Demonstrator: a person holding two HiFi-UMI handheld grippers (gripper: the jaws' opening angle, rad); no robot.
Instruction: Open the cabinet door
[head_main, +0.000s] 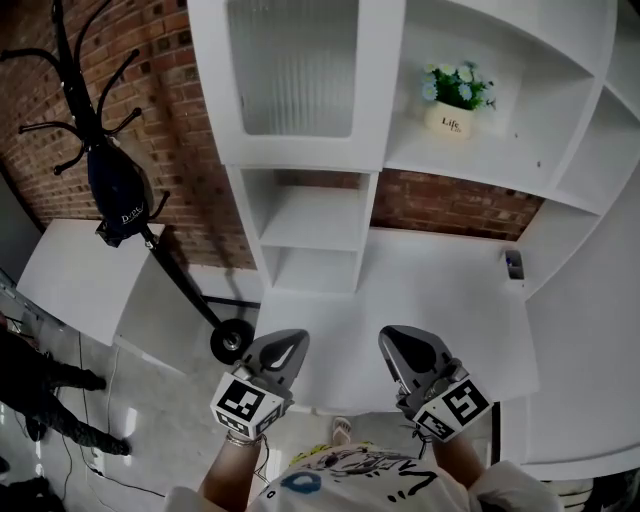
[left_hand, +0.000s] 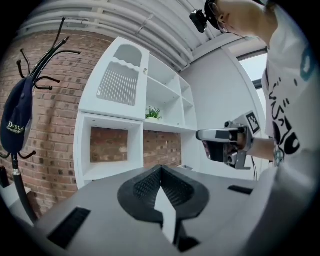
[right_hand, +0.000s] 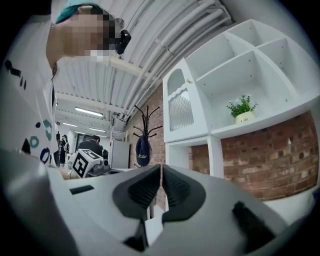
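Note:
The cabinet door (head_main: 296, 72) is a white frame with a ribbed glass pane at the top left of the white shelf unit, and it stands closed. It also shows in the left gripper view as the door (left_hand: 120, 82) and in the right gripper view as the door (right_hand: 180, 107). My left gripper (head_main: 288, 347) and right gripper (head_main: 402, 343) hover side by side over the front edge of the white desk (head_main: 440, 290), well below and short of the door. Both sets of jaws are shut with nothing held, as seen at the left gripper (left_hand: 161, 171) and the right gripper (right_hand: 161, 168).
A potted plant (head_main: 455, 100) stands on the shelf right of the door. A black coat rack with a dark bag (head_main: 118, 190) stands at the left against the brick wall. A small dark object (head_main: 513, 265) lies on the desk's right. Open cubbies (head_main: 312, 225) sit under the door.

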